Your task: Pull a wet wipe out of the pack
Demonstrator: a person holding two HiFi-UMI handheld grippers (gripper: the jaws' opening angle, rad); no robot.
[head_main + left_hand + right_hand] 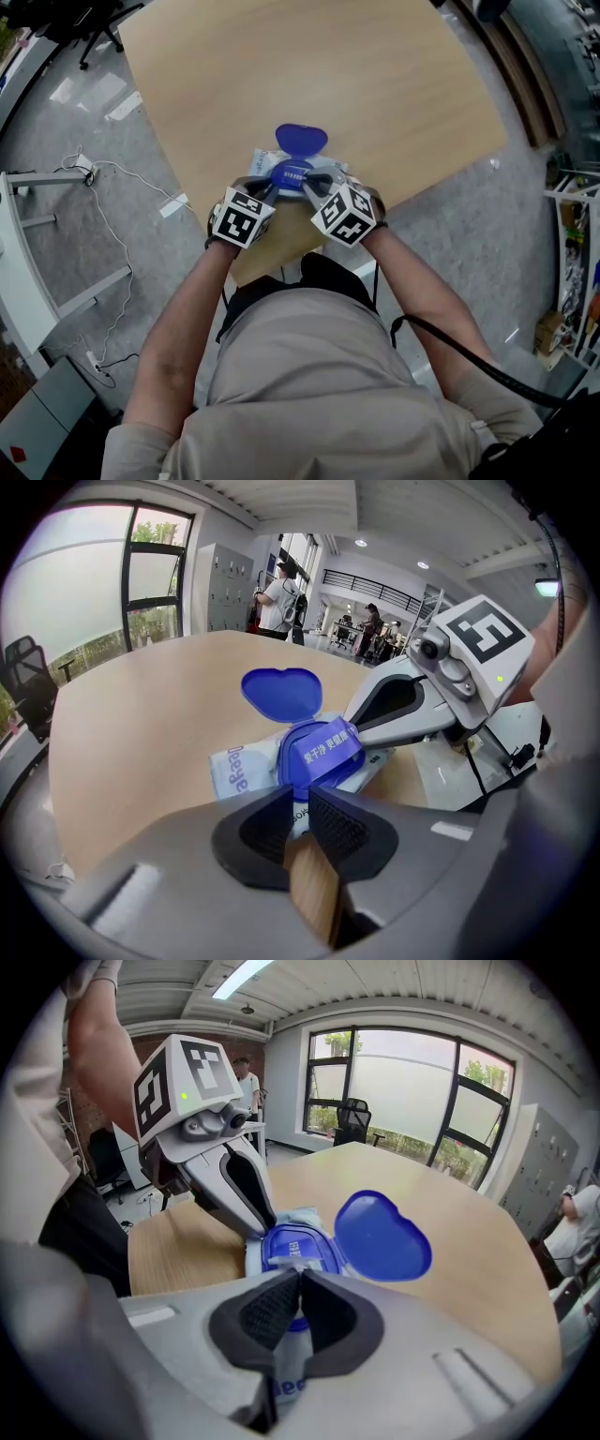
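A white wet wipe pack lies near the front edge of the wooden table, its blue heart-shaped lid flipped open away from me. In the left gripper view my left gripper is shut with only a sliver between its jaws, pinching the pack's near edge. My right gripper is shut at the blue dispensing opening, where a small white tip of wipe sits against its jaws. Both grippers meet over the pack, left gripper and right gripper.
The table's front edge runs just below the pack, close to my body. A white desk frame and cables are on the floor at left. A shelf stands at right. An office chair stands beyond the table.
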